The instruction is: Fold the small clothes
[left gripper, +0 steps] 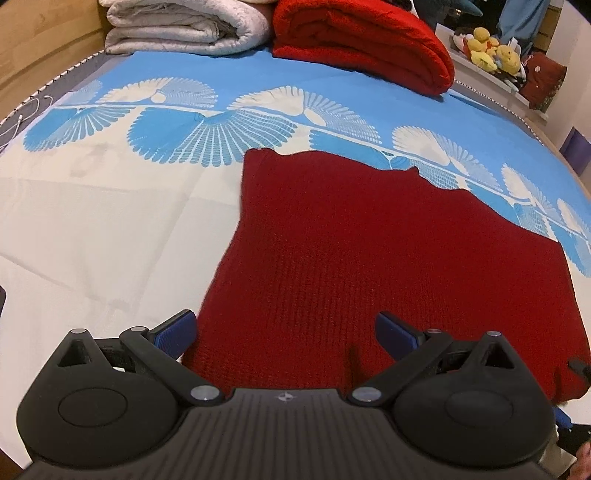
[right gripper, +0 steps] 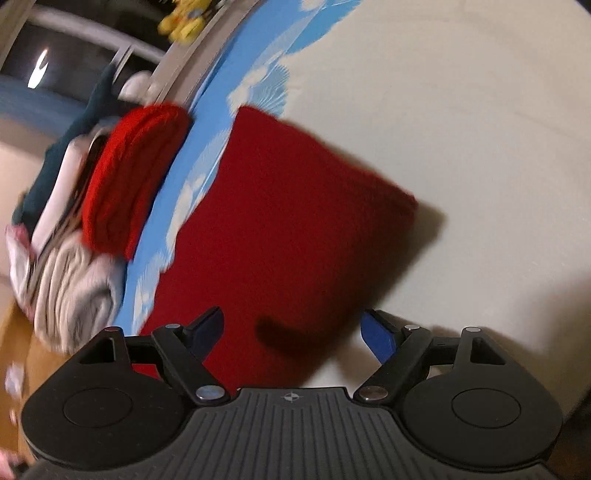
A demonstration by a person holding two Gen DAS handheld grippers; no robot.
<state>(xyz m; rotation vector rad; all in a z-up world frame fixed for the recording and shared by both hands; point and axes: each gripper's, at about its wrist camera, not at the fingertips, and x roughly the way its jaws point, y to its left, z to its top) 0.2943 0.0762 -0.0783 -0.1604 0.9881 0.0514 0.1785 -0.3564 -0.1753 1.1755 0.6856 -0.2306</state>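
Observation:
A dark red knitted garment (left gripper: 369, 258) lies flat on the bed sheet (left gripper: 92, 240), folded into a rough rectangle. My left gripper (left gripper: 286, 332) is open and empty, held just above the garment's near edge, with its left pad over the garment's left side. In the right wrist view the same garment (right gripper: 288, 221) lies tilted across the frame. My right gripper (right gripper: 291, 336) is open and empty over the garment's near corner. That view is blurred.
A folded bright red blanket (left gripper: 365, 40) and a folded grey-white blanket (left gripper: 184, 26) lie at the far end of the bed. Yellow plush toys (left gripper: 491, 48) sit on a shelf at the back right. The sheet is cream near me and blue-patterned farther away.

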